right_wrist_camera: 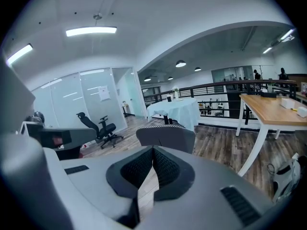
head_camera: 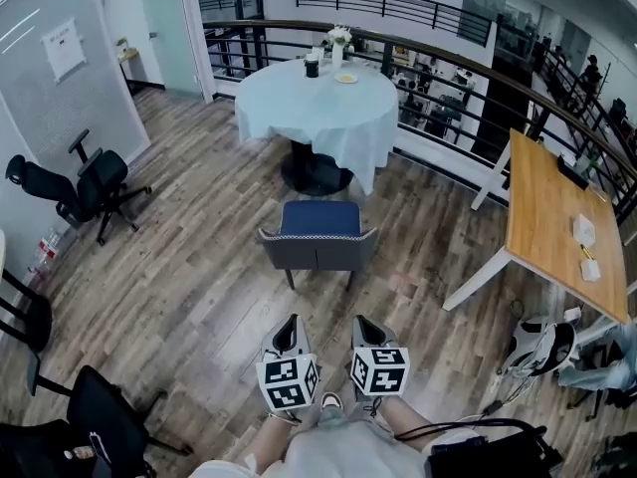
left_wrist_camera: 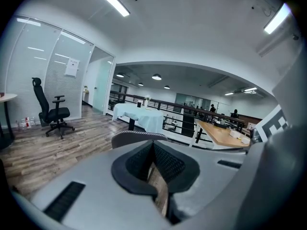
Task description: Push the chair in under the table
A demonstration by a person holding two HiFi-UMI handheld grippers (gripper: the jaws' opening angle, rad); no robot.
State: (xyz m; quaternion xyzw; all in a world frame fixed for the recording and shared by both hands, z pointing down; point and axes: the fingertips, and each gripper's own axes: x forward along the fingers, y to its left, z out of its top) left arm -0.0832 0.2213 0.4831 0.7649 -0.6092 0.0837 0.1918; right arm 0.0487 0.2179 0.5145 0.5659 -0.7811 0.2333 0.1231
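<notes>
A grey armchair with a blue seat (head_camera: 318, 235) stands on the wood floor, its back towards me, a little short of the round table with a pale cloth (head_camera: 317, 103). My left gripper (head_camera: 289, 339) and right gripper (head_camera: 368, 333) hang side by side, both shut and empty, a short way behind the chair's backrest and apart from it. In the left gripper view the backrest (left_wrist_camera: 139, 137) rises just beyond the shut jaws, with the table (left_wrist_camera: 140, 116) behind. The right gripper view shows the same backrest (right_wrist_camera: 166, 136) and the table (right_wrist_camera: 175, 110).
A black office chair (head_camera: 88, 187) stands at the left wall, more black chairs (head_camera: 90, 416) at the lower left. A wooden desk (head_camera: 557, 229) on white legs runs along the right, with a bag (head_camera: 535, 347) beside it. A railing (head_camera: 448, 78) curves behind the table.
</notes>
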